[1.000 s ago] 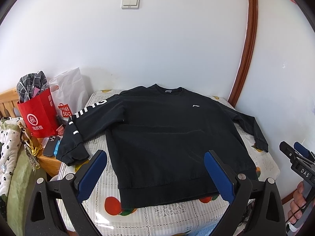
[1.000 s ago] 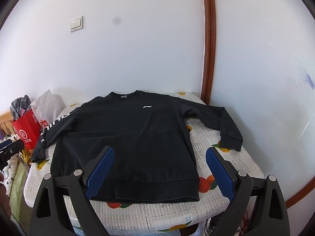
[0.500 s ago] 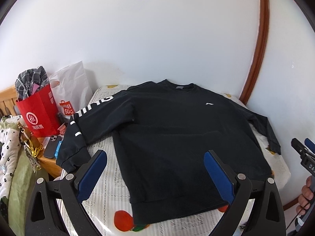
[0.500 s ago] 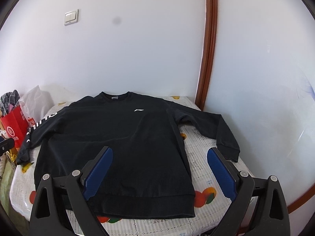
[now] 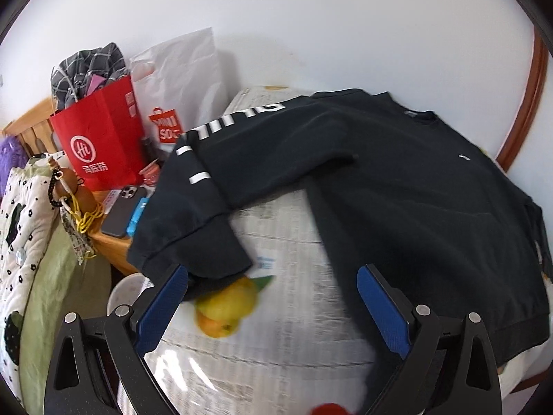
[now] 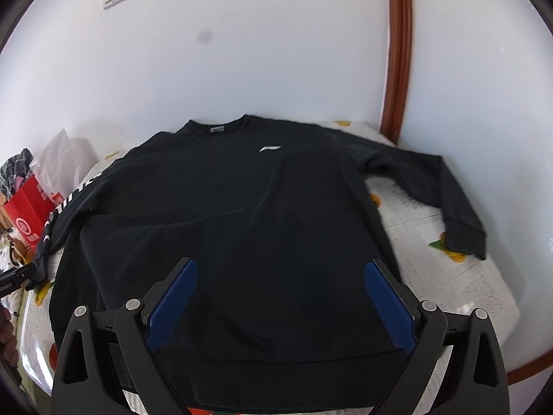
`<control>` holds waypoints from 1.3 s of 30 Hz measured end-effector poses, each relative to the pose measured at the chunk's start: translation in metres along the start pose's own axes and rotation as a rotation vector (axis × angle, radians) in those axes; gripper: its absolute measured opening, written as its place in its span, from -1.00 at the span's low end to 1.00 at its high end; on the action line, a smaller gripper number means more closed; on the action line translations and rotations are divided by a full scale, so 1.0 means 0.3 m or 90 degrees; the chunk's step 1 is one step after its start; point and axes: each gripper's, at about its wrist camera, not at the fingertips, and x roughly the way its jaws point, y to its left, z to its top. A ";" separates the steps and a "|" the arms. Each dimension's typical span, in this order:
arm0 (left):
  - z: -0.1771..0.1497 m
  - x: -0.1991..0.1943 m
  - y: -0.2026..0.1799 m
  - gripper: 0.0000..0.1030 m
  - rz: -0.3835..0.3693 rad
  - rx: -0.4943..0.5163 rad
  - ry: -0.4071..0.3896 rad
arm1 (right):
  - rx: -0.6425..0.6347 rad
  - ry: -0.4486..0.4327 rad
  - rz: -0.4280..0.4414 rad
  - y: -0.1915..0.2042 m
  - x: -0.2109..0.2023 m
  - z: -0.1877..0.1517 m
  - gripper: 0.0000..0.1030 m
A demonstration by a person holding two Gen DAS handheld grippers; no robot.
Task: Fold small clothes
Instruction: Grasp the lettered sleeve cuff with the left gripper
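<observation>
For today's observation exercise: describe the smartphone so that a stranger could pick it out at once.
Start at the table where the black sweatshirt lies, and go past its striped sleeve to the red paper bag. The smartphone lies flat on the wooden surface below the bag: dark, with clustered camera lenses, beside a small blue item.

Tablecloth [image 5: 283, 352]: print motion-blurred, unreadable. Sweatshirt [image 6: 242, 228]: hem at 6 o'clock hidden behind right gripper [image 6: 280, 297]; white sleeve lettering [image 5: 238, 121] at 11 o'clock partly folded under, illegible.
</observation>
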 end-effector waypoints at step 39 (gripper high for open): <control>0.299 -0.104 -0.357 -0.74 -0.055 0.052 -0.076 | 0.048 0.078 0.040 -0.198 0.146 0.003 0.87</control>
